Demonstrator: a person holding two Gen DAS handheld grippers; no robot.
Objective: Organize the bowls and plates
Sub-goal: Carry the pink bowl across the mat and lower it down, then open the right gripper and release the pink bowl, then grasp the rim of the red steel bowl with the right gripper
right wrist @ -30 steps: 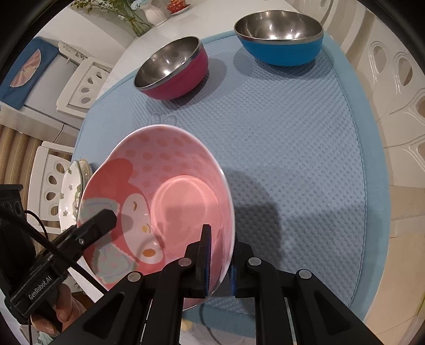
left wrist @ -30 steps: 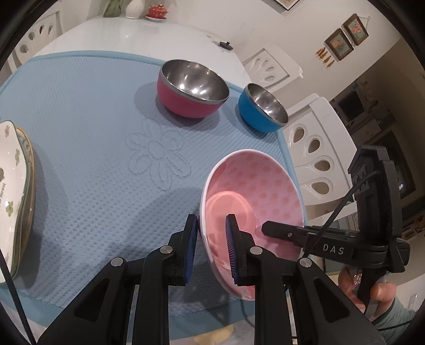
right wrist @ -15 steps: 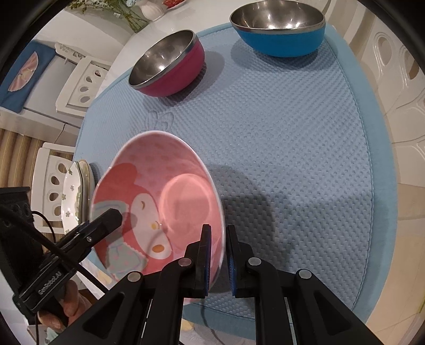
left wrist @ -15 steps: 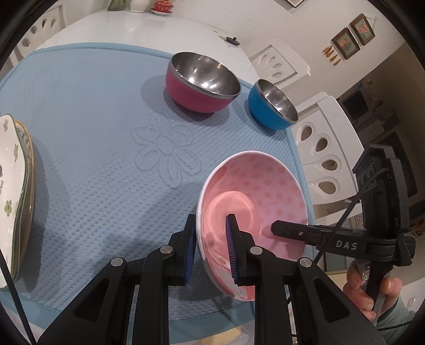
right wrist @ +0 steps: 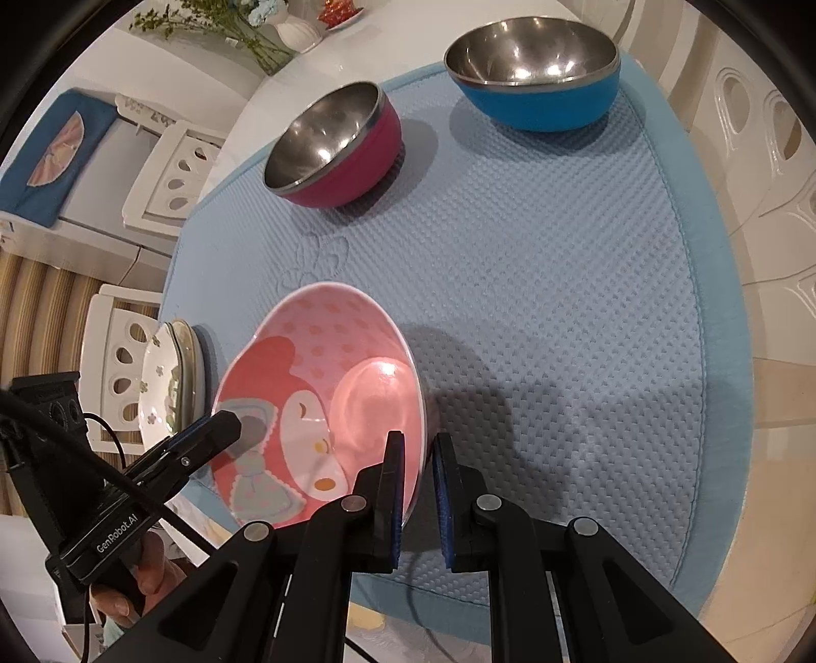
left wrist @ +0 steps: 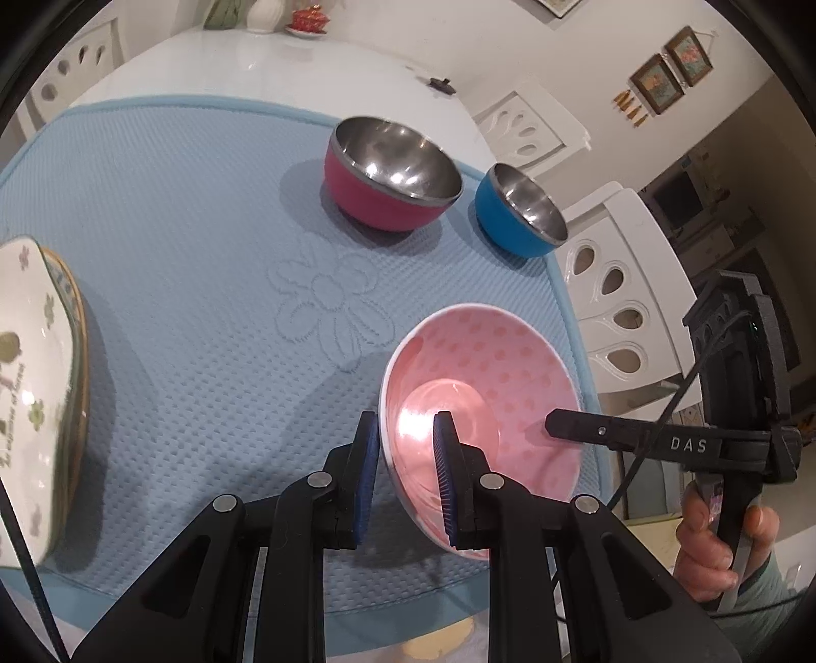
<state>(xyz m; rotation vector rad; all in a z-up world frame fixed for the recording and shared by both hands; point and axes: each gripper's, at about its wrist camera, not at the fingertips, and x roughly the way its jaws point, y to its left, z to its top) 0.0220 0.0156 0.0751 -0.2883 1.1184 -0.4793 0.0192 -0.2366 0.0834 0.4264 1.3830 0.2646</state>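
A pink cartoon bowl point(left wrist: 489, 387) is held tilted over the blue mat's near edge. My left gripper point(left wrist: 405, 474) is shut on its left rim. My right gripper point(right wrist: 418, 489) straddles the opposite rim with a slight gap beside the outer pad; the bowl point(right wrist: 326, 408) shows its printed inside there. The right gripper also shows in the left wrist view point(left wrist: 556, 426), the left gripper in the right wrist view point(right wrist: 224, 426). A magenta steel bowl point(left wrist: 390, 173) and a blue steel bowl point(left wrist: 520, 209) stand upright at the mat's far side. Stacked floral plates point(left wrist: 35, 377) lie at the left.
The blue textured mat point(left wrist: 178, 245) covers a white table point(left wrist: 255, 61). White chairs point(left wrist: 617, 306) stand along the right side. A vase and a small red dish point(left wrist: 306, 20) stand at the table's far end.
The pink bowl has sunk lower toward the mat and tilted a little more. The right gripper's jaws have parted slightly around the rim. The left gripper still pinches it.
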